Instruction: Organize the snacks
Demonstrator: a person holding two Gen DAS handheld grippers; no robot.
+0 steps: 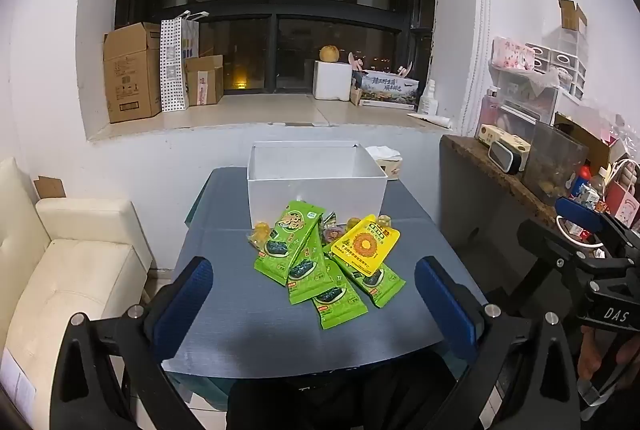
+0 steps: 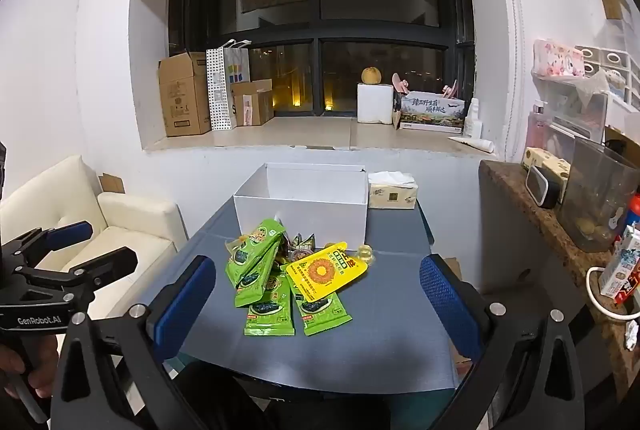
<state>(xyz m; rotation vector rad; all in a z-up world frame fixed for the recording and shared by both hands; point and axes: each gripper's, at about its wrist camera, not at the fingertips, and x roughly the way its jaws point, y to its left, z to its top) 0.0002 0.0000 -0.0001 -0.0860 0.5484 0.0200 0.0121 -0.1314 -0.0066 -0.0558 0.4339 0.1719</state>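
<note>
Currently | left claw (image 1: 312,306), right claw (image 2: 316,304): released, empty | snacks (image 1: 328,262) piled mid-table before box (image 1: 316,186), staged for loading

Heap of green seaweed snack packets (image 1: 308,262) overlapping flat on the dark tabletop (image 1: 248,326), yellow sunflower-print pouch (image 1: 366,244) lying on top at the right, small jelly cups (image 1: 260,232) behind, open white box (image 1: 316,186) just beyond, empty inside as far as visible

packets (image 1: 308,262): glossy plastic film
box (image 1: 316,190): matt white card
table (image 1: 256,326): smooth, faint sheen
pads (image 1: 184,306): blue, textured rubber
sofa (image 1: 76,270): cream leather-like
</note>
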